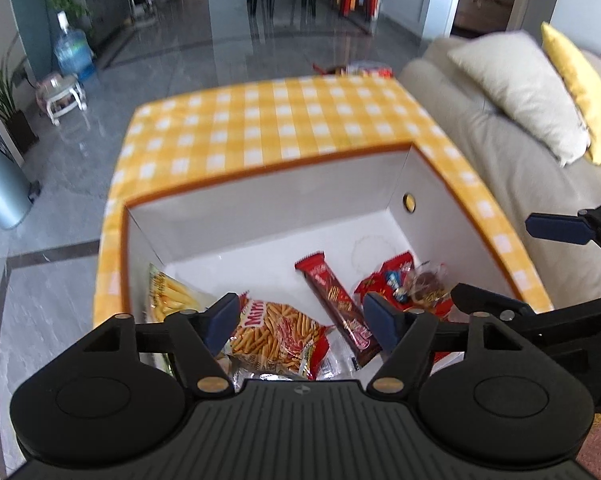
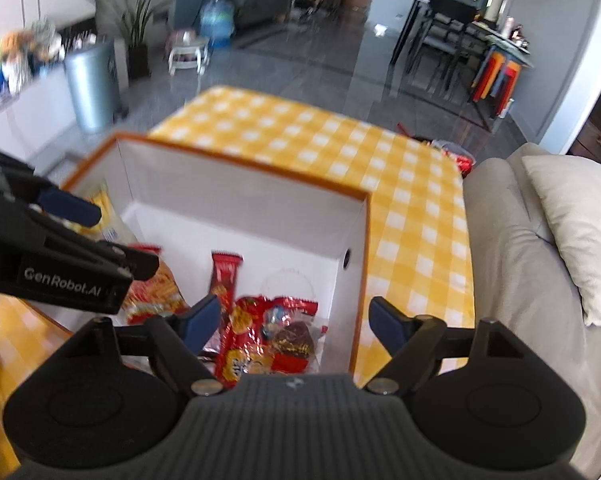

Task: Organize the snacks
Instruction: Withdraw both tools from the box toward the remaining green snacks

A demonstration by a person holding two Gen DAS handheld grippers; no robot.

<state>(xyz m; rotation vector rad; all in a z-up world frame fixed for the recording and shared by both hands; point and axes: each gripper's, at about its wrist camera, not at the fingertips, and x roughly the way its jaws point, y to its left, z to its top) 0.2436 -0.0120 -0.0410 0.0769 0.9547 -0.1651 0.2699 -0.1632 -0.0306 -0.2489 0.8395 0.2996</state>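
While both tools hang over the white cardboard box with orange rim (image 1: 268, 200), nothing sits between either pair of pads. Left gripper (image 1: 304, 322): jaws spread wide, empty, over the box's near-left part. Right gripper (image 2: 296, 324): also wide apart, empty, over the near-right corner of the box.

Snacks all lie loose on the box floor: orange bag of stick crackers (image 1: 276, 336) at the near edge, yellow fries packet (image 1: 168, 296) leaning in the near-left corner, long red-brown biscuit bar (image 1: 332, 300) mid-floor, red wrapped sweets pile (image 2: 268, 332) by the right wall. Judging by this, the box is the collection spot, so items are dumped flat rather than stacked.

Box rests on the yellow-white checked tablecloth (image 1: 260, 128), at its near edge, beside the beige sofa (image 1: 480, 128). More red packets seem to lie past the cloth's far corner; too blurred to name.
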